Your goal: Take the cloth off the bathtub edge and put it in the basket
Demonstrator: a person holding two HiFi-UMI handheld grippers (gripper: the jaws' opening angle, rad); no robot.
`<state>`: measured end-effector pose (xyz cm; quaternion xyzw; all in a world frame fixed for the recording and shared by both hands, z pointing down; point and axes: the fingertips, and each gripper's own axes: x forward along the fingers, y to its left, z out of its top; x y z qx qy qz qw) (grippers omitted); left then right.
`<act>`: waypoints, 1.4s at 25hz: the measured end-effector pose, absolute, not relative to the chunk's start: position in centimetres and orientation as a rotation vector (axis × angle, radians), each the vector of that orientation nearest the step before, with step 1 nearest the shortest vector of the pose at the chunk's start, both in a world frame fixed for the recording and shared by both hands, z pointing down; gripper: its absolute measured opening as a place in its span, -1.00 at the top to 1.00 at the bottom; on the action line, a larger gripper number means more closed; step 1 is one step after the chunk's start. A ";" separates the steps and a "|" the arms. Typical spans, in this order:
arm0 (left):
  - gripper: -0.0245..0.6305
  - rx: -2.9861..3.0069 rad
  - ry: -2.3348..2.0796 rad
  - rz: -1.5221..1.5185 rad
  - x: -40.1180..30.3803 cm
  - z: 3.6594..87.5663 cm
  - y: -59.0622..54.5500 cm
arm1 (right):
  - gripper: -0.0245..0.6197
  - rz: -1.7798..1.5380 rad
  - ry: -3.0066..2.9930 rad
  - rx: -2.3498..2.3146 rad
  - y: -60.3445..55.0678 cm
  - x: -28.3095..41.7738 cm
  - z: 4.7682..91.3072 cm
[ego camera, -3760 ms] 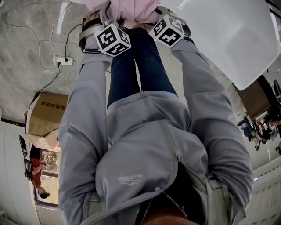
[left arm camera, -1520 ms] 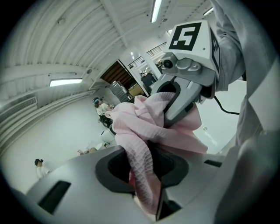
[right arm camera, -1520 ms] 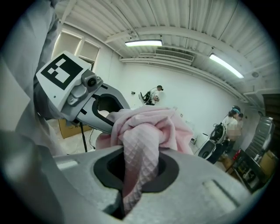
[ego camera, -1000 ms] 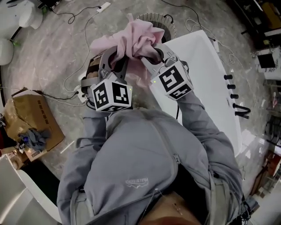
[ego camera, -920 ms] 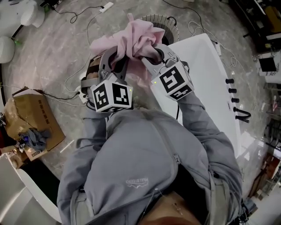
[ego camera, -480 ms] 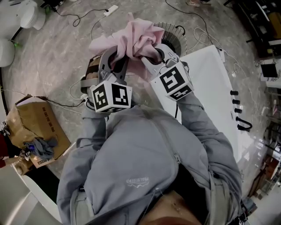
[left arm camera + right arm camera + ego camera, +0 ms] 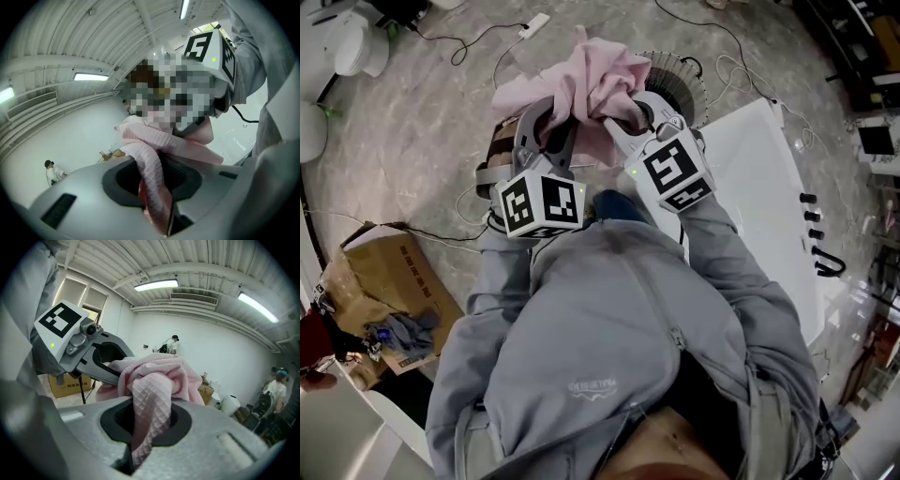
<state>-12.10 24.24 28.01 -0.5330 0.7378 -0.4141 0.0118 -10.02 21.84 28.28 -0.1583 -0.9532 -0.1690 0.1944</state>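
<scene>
1. Underfoot, a grey marbled floor spreads across the whole room.
2. On the right stands the white bathtub, with dark fittings along its outer side.
3. The person in the grey jacket stands next to the tub, both arms stretched forward.
4. Off to the left, an open cardboard box sits on the floor with a grey bundle lying in it.
5. The round wire basket stands on the floor just past the tub's far corner.
6. The pink waffle-weave cloth is off the tub and bunched up in the air in front of the person, carried between the two tools. Seen from above, its right side overlaps the basket's near rim. I cannot tell whether it actually hangs over the opening.
7. The left tool is clamped on the cloth. The left gripper view shows a twisted fold of the cloth pinched tight between its jaws.
8. The right tool grips it too. In the right gripper view a strip of the cloth is squeezed between the jaws, and the rest is heaped above them.
9. The two tools sit close side by side, their marker cubes facing back toward the person.
10. A small white power strip lies on the floor at the far end.
</scene>
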 end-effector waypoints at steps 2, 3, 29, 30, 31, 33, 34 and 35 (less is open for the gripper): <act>0.62 -1.681 2.296 -1.280 -12.8 28.3 23.8 | 0.80 -0.471 -2.668 -0.431 21.4 -10.7 28.5; 0.62 -1.687 2.293 -1.276 -13.2 28.4 23.6 | 0.80 -0.471 -2.668 -0.424 21.2 -11.1 28.6; 0.62 -2.016 1.879 -1.147 -22.7 29.0 -0.1 | 0.80 -0.336 -2.678 0.079 -1.6 -19.8 29.5; 0.62 -2.031 1.853 -1.140 -22.6 29.0 -1.3 | 0.80 -0.332 -2.676 0.107 -2.7 -19.7 29.5; 0.62 -2.044 1.827 -1.132 -22.5 28.9 -2.4 | 0.80 -0.329 -2.674 0.135 -3.8 -19.6 29.5; 0.62 -2.069 1.777 -1.116 -22.1 28.8 -4.5 | 0.80 -0.322 -2.669 0.191 -5.8 -19.1 29.4; 0.62 -2.082 1.753 -1.109 -21.8 28.8 -5.4 | 0.80 -0.317 -2.667 0.218 -6.7 -18.8 29.3; 0.62 -2.097 1.729 -1.101 -21.5 28.8 -6.3 | 0.80 -0.312 -2.663 0.245 -7.5 -18.4 29.3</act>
